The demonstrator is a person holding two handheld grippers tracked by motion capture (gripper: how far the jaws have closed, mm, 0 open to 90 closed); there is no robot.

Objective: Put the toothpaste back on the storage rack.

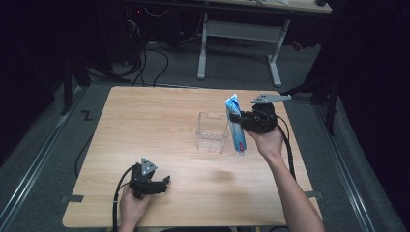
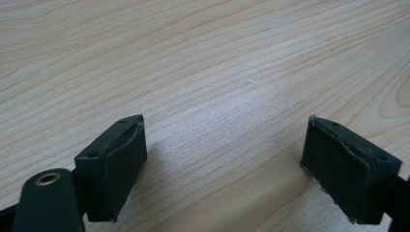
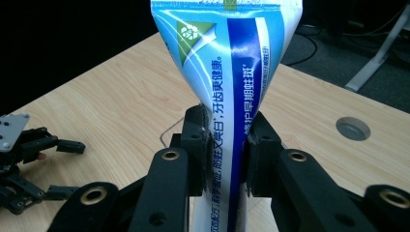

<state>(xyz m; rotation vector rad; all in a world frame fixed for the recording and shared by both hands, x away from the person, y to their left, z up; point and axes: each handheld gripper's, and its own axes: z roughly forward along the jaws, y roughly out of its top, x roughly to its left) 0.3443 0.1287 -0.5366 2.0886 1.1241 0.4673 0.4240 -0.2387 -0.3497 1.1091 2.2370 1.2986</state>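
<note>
A blue and white toothpaste tube (image 1: 235,124) hangs upright above the table, crimped end up, just right of a clear plastic box (image 1: 212,133). My right gripper (image 1: 237,117) is shut on the tube's middle; in the right gripper view the tube (image 3: 232,72) is squeezed between the two pads (image 3: 198,145), with the gripper (image 3: 227,150) pinching it flat. My left gripper (image 1: 163,183) rests near the table's front left, held by a hand, open with nothing between its jaws. In the left gripper view the gripper (image 2: 222,164) stands wide apart over bare wood.
The wooden table (image 1: 159,116) has a round cable hole (image 3: 353,128) in its top. Beyond the far edge stand white desk legs (image 1: 273,58) and floor cables (image 1: 145,63). The left gripper (image 3: 29,159) also lies at the left of the right gripper view.
</note>
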